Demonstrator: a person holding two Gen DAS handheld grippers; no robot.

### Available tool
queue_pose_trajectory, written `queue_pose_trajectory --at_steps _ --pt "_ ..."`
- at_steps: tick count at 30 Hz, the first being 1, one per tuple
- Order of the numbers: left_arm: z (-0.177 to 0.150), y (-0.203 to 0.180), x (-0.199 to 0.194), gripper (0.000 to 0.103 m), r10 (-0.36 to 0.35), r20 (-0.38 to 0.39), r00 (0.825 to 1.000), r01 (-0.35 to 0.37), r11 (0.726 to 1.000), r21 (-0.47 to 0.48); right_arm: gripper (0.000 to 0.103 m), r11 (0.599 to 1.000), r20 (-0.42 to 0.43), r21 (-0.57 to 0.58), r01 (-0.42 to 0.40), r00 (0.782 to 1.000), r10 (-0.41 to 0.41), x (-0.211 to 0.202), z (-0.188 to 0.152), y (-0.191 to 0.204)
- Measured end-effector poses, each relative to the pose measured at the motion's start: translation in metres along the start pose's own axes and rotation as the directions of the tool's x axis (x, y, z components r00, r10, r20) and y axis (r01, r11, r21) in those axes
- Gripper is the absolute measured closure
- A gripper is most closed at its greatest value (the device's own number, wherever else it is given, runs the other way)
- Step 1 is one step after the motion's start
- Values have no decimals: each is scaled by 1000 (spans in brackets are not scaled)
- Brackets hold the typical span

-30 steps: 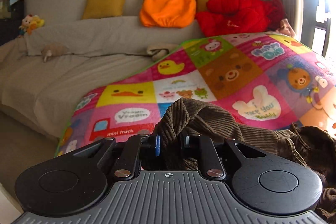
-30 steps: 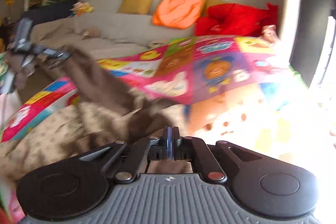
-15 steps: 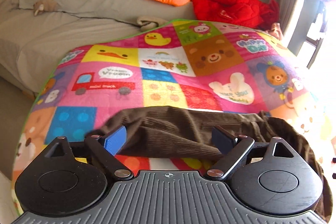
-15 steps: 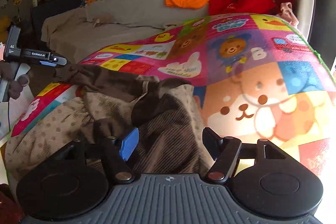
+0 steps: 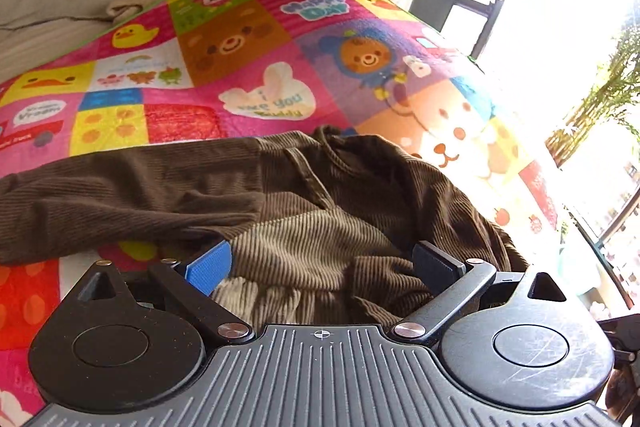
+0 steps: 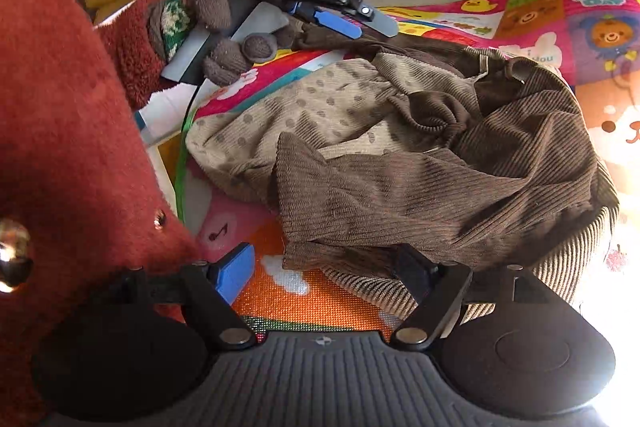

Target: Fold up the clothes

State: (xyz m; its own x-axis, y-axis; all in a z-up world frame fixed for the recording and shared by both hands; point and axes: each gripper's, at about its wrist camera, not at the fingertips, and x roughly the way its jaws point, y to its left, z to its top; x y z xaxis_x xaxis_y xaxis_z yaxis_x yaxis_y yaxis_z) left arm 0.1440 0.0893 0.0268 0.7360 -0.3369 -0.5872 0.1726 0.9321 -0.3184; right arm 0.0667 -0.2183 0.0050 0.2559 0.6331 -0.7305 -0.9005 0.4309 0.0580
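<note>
Left tongs (image 5: 320, 263): jaws opening, nothing pinched; the brown corduroy garment (image 5: 320, 195) lies between and beyond the blue pads without being pressed. Right tongs (image 6: 324, 267): jaws also opening, released; a sleeve-like flap of the same garment lies just ahead of them, its hem close to the dark right pad.

Garment location: crumpled on the patchwork play mat (image 5: 248, 67), at the mat's near edge.

Risks, as judged:
- The garment is bunched, with a paler polka-dot lining (image 6: 304, 107) turned outward. A grip taken now may catch 2 layers and lock in a twisted fold.
- The flap overlaps the body; pulling it may drag the whole heap toward the mat's edge.
- The rust fleece sleeve (image 6: 60, 107) hangs beside the right tongs and could snag in them.

Materials: ribbed corduroy, soft, limp, creased. Mat: flat woven surface of bright printed squares, offering little grip against sliding.
</note>
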Motion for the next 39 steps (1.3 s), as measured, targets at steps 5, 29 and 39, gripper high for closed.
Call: queue_pose_trajectory --at_steps 5,29,39 --pt "1 -3 -18 2 33 26 999 -34 999 8 79 998 112 0 62 992 -62 6 20 -12" --pt "51 76 103 0 310 -22 951 -310 945 -106 81 399 -94 454 797 489 -867 -52 34 -313" --pt "86 52 120 0 -253 -43 966 232 933 -274 32 646 213 574 503 670 -711 -91 71 -269"
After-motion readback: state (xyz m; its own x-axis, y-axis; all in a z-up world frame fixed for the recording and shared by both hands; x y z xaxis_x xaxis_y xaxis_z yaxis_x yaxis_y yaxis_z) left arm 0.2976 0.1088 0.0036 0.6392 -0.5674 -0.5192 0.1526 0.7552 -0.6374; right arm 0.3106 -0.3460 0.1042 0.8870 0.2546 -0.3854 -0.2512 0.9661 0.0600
